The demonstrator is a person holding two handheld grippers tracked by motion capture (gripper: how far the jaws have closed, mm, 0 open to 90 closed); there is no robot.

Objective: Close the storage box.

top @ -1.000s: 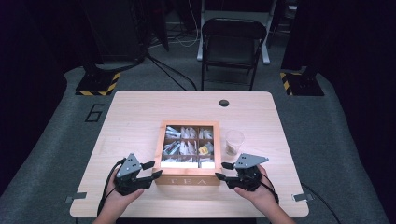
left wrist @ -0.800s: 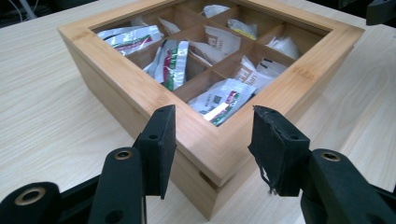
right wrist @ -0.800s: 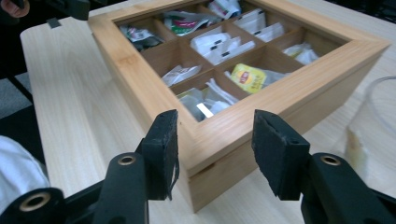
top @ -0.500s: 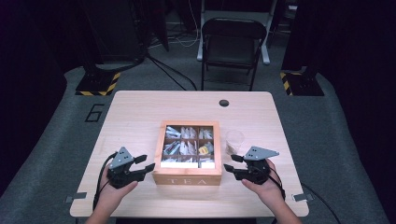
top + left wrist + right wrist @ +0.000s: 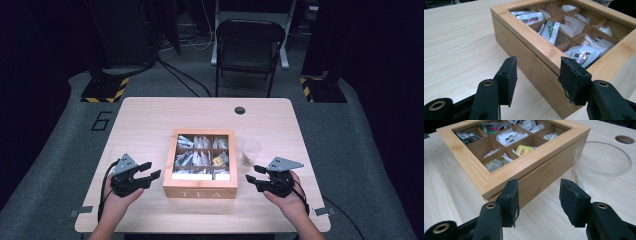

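Note:
A wooden tea box (image 5: 200,191) marked TEA stands at the middle front of the table, its window lid down, with several tea bags (image 5: 579,53) visible in its compartments. A clear plastic cup (image 5: 250,151) stands just right of it. My left gripper (image 5: 151,170) is open a short way left of the box, pointing at its front left corner (image 5: 534,62); its jaws have just been opening, with nothing between them. My right gripper (image 5: 253,174) is open right of the box, aimed at the gap between the box corner (image 5: 499,182) and the cup (image 5: 599,167).
A round cable hole (image 5: 240,110) sits near the table's far edge. A black folding chair (image 5: 247,45) stands beyond the table. The front table edge (image 5: 200,231) runs just behind both hands. Cables trail from each gripper.
Both grippers have drawn outward from the box's front corners, the left one leftward, the right one rightward. The left jaws stand wider than before. The box and cup have not moved.

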